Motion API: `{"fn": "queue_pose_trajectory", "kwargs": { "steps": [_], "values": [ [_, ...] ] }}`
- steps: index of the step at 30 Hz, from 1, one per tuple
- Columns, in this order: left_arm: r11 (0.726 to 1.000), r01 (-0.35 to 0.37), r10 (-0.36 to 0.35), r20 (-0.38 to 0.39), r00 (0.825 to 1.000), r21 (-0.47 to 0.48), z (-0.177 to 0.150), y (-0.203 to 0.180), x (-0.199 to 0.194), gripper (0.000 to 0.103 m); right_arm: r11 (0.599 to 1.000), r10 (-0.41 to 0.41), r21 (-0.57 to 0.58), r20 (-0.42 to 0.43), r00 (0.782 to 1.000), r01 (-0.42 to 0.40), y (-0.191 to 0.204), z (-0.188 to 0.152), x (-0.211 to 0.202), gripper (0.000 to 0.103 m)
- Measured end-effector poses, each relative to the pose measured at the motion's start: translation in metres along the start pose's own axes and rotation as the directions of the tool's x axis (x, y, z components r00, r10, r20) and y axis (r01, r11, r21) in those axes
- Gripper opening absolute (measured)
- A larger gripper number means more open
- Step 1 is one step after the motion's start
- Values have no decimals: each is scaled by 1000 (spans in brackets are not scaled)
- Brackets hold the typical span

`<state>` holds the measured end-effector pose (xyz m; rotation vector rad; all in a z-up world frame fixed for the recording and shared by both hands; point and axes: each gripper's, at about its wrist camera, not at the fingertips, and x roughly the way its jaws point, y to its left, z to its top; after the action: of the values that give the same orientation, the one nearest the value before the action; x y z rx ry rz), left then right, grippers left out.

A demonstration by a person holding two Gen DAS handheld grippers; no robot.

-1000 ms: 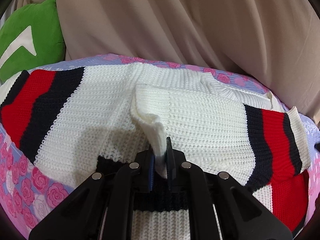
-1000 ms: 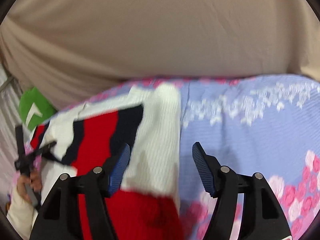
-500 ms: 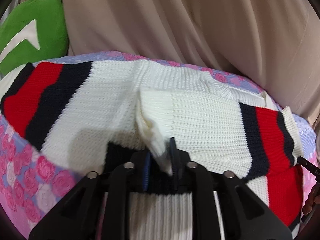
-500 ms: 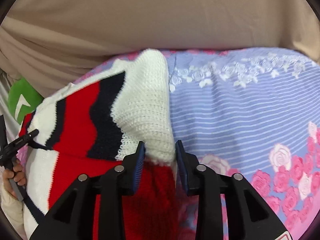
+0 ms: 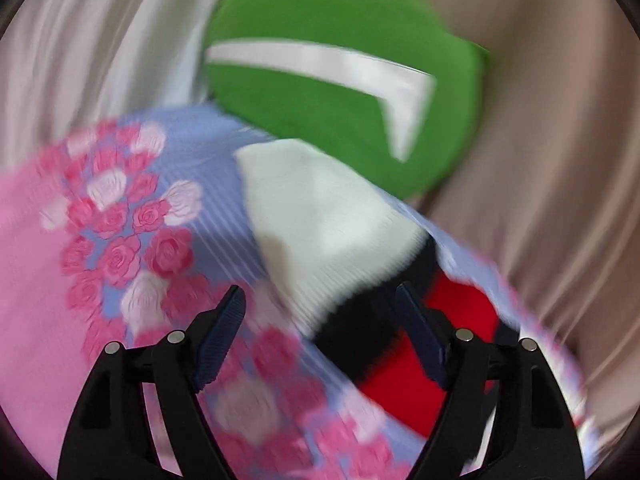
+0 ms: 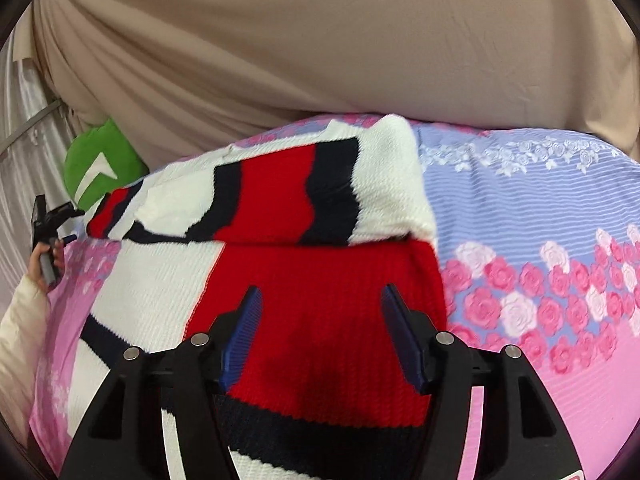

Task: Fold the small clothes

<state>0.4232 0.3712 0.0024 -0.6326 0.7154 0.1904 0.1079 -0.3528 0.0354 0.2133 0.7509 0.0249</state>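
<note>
R claw: jaws apart, just been opening, nothing pinched. The red panel of the sweater lies under and between the pads, not gripped. L claw: jaws wide, also just opened, empty. The sleeve end (white cuff, navy + red bands) lies just past the tips. That view is badly smeared, so can't tell pad-to-knit contact there.

Sweater sits mid-bed on the floral bedsheet. Its R sleeve is already folded across the chest, far side of the R claw. L sleeve looks still out to the left, cuff near the green cushion at the far-left edge of the bed. The person's hand w/ the L tool shows there in the R view. Beige drape hangs behind the bed.

Handling, my read:
- chunky knit, soft, zero stiffness, so it sags from any single grab pt
- light-to-medium weight, a pinch should carry a sleeve fine
- grippy texture, low slip risk, but it drags on the sheet and may bunch layers underneath
- stretchy, so pulling hard skews the fold

Grab pts: ribbed cuff for the L sleeve since it's the thickest edge. For the body fold take the hem corners, one per claw, and lift evenly.
</note>
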Motion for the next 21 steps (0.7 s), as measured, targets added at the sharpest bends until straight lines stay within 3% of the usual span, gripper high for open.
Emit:
{"fn": "queue_pose_trajectory", "kwargs": {
  "steps": [4, 6, 7, 8, 11, 14, 15, 17, 21],
  "values": [
    [988, 107, -111, -23, 994, -114, 11, 21, 27, 72, 1000, -13, -8, -22, 1000, 13, 12, -8, 8, 61],
    [987, 128, -130, -13, 991, -103, 11, 18, 33, 50, 1000, -20, -8, -30, 999, 20, 16, -10, 11, 61],
    [985, 149, -152, -28, 988, -90, 12, 14, 35, 24, 1000, -28, -9, -31, 999, 28, 17, -11, 12, 61],
    [981, 173, -177, -38, 984, -85, 13, 12, 33, 10, 999, -36, -11, -29, 999, 36, 18, -11, 12, 61],
    [977, 210, -209, 16, 978, -25, 17, -15, 5, 8, 999, -34, -12, -16, 999, 34, 20, -11, 8, 61],
    [953, 257, -271, 77, 959, 159, 9, -78, -52, 7, 1000, -24, -17, -5, 1000, 24, 23, -9, 4, 61],
    [933, 274, -300, 84, 950, 231, 1, -106, -72, 7, 1000, -20, -21, -3, 1000, 20, 24, -9, 4, 62],
    [861, 334, -387, 69, 919, 383, -29, -166, -117, 7, 1000, -10, -29, -2, 1000, 10, 28, -7, 4, 62],
    [666, 439, -498, -78, 863, 603, -123, -278, -168, 8, 999, 21, -39, -3, 1000, -22, 33, -1, 10, 62]
  ]
}}
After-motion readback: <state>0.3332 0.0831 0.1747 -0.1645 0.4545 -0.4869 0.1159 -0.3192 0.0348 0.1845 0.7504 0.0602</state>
